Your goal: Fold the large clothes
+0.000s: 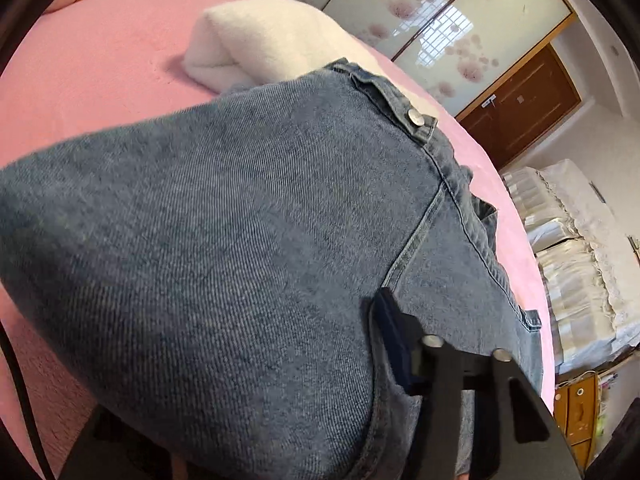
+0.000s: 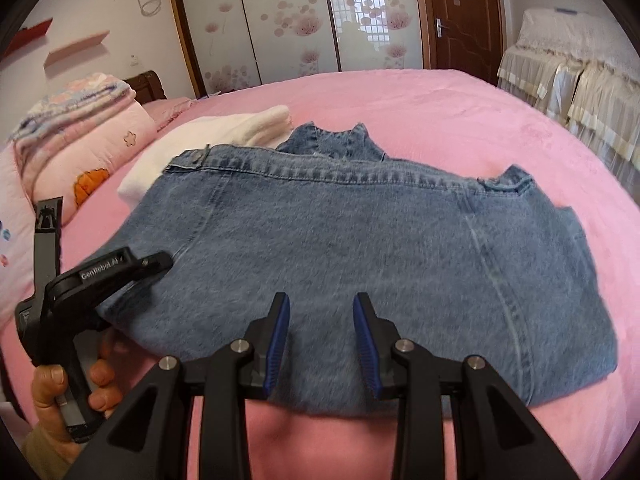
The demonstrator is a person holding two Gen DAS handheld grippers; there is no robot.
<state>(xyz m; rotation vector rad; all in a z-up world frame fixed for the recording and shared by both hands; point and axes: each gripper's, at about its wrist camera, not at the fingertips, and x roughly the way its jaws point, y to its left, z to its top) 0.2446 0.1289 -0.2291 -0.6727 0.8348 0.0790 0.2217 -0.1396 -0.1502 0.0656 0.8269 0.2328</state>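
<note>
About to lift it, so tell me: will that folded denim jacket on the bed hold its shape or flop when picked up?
The denim jacket is thick, seamed cloth, so it probably sags rather than staying flat. Its stacked folds likely slide apart if gripped at one edge. It looks fairly heavy for cloth.

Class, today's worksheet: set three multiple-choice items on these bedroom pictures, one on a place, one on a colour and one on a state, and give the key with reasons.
1. Relative to the denim jacket, the white fleece lies: A on top of it; B beyond its far left corner; C off the bed.
2. The bed cover is: A pink; B green; C grey.
3. The right claw has its pads: A pressed together; B apart over the jacket's near edge; C clamped on the fleece.

Key: B, the fleece shows past the jacket's far left corner; A, pink surrounds both garments; B, denim is visible in the gap between the blue pads.
</note>
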